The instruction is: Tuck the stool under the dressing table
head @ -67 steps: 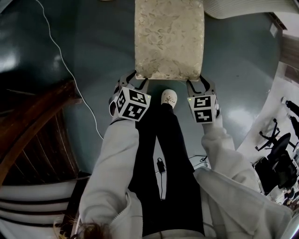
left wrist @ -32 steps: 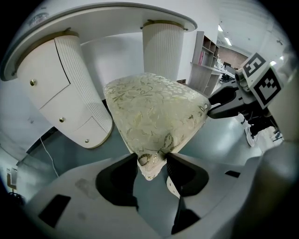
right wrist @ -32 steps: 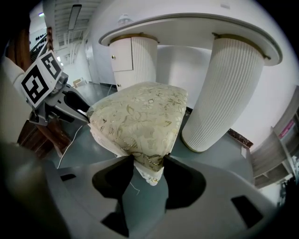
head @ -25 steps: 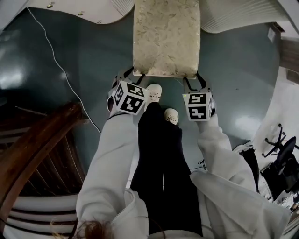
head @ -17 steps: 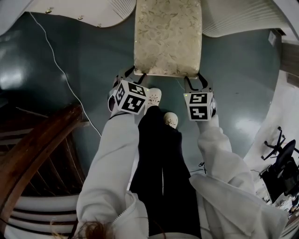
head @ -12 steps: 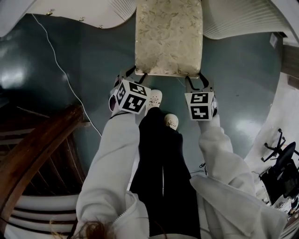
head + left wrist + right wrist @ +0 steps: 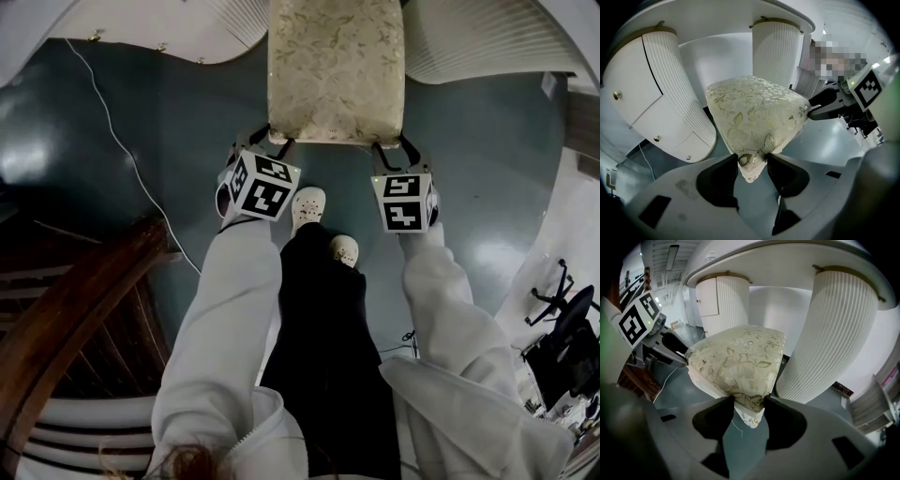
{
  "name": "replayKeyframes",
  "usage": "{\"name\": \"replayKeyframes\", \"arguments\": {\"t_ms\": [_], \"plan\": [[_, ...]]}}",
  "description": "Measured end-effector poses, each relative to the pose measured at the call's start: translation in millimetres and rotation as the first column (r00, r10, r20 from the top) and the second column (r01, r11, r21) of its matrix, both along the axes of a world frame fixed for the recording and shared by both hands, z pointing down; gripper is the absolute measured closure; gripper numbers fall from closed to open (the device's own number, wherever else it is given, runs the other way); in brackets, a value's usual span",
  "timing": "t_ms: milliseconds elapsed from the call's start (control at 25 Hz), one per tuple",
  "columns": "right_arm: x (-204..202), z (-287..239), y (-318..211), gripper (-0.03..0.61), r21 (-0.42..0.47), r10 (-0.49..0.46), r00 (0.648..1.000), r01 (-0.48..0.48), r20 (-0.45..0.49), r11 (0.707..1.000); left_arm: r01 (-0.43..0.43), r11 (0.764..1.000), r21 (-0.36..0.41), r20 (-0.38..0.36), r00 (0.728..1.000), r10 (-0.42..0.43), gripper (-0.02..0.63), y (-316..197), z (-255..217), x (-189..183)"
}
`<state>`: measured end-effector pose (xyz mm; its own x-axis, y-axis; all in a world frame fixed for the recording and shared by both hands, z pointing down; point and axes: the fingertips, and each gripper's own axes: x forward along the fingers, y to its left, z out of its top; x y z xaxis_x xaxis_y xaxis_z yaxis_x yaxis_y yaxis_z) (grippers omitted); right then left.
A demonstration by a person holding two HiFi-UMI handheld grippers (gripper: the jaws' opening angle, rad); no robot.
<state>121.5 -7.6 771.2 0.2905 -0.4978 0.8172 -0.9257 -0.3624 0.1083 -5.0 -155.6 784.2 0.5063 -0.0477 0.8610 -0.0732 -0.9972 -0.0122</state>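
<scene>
The stool (image 7: 336, 66) has a cream floral cushion and stands on the dark floor, its far end between the two fluted pedestals of the white dressing table (image 7: 487, 37). My left gripper (image 7: 272, 142) is shut on the cushion's near left corner, and my right gripper (image 7: 394, 150) is shut on the near right corner. In the left gripper view the stool (image 7: 754, 108) has its corner pinched between the jaws of the left gripper (image 7: 752, 161). The right gripper view shows the stool (image 7: 738, 357) in the same hold by the right gripper (image 7: 749, 404), with a pedestal (image 7: 829, 333) close on the right.
A thin white cable (image 7: 122, 150) runs across the floor at the left. Dark wooden furniture (image 7: 75, 309) stands at the lower left and an office chair (image 7: 562, 319) at the right edge. The person's white shoes (image 7: 307, 206) are just behind the stool.
The stool has slid away from me and further between the table's pedestals, with both grippers still on its corners. The person's feet have stepped after it.
</scene>
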Motion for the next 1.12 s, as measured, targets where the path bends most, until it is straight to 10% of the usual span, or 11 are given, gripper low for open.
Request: {"name": "replayKeyframes", "arguments": {"t_ms": [1120], "plan": [[2.0, 0.3, -14.9, 0.324, 0.098, 0.053, 0.996, -0.046, -0.073, 0.994, -0.051, 0.998, 0.031, -0.066, 0.996, 0.053, 0.417, -19.3, 1.8, 12.9]]}}
